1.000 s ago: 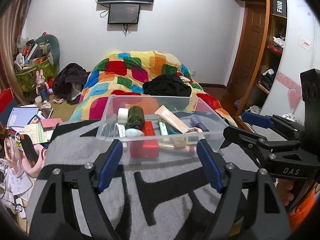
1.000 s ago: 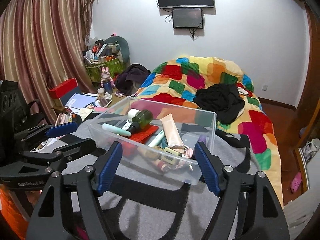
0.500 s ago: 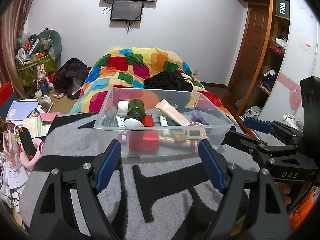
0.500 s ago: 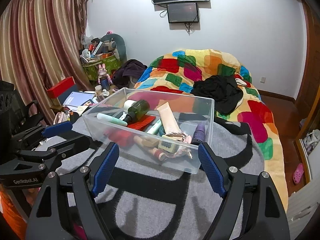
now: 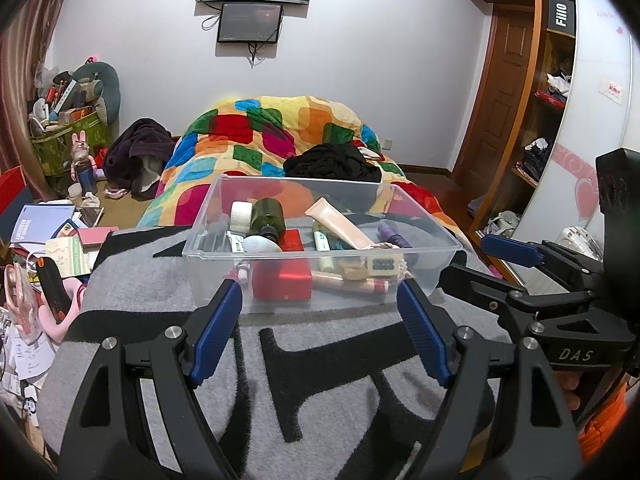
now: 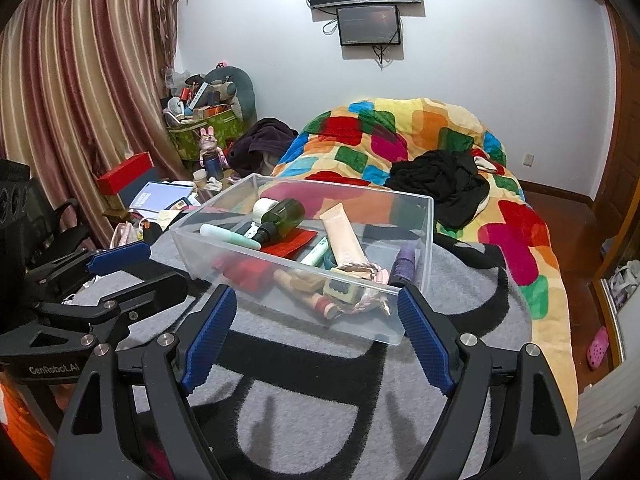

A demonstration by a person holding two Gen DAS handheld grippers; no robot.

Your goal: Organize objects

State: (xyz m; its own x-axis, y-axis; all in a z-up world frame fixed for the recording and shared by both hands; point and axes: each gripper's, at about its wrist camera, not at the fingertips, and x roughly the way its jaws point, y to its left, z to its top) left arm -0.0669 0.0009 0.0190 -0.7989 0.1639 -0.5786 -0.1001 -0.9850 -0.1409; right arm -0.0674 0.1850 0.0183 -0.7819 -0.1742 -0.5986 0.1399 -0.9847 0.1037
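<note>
Left wrist view: clear rectangular plastic bin (image 5: 320,256) sits on grey-and-black patterned blanket (image 5: 320,360), landmark for everything else. Readable text: "DAS" on the black body of the right gripper (image 5: 492,258) seen to the right of the bin; "Fiio" on a black box (image 5: 561,14) high on the wooden shelf far right of the bin; the white-and-green tube's (image 5: 321,241) label is too small to read. Right wrist view: "GenRobot.AI" on the black body of the left gripper (image 6: 138,266), left of the bin. Inside the bin: dark green bottle with white cap (image 5: 262,218), peach squeeze tube (image 5: 340,227) leaning across the middle, flat red box (image 5: 284,274) at the front, purple tube (image 5: 394,236) on the right side, pale mint stick (image 6: 230,237) resting on the left rim, braided pink cord (image 6: 360,270) near the front corner. Left gripper (image 5: 320,292): blue-padded jaws spread wide, nothing between them, tips just short of the bin's front wall, not touching. Right gripper (image 6: 316,300): jaws also spread wide, holding nothing, tips flanking the bin's near corner, contact cannot be told. Behind the bin, multicoloured patchwork quilt (image 5: 280,128) with black clothing (image 5: 332,164) on it.
</note>
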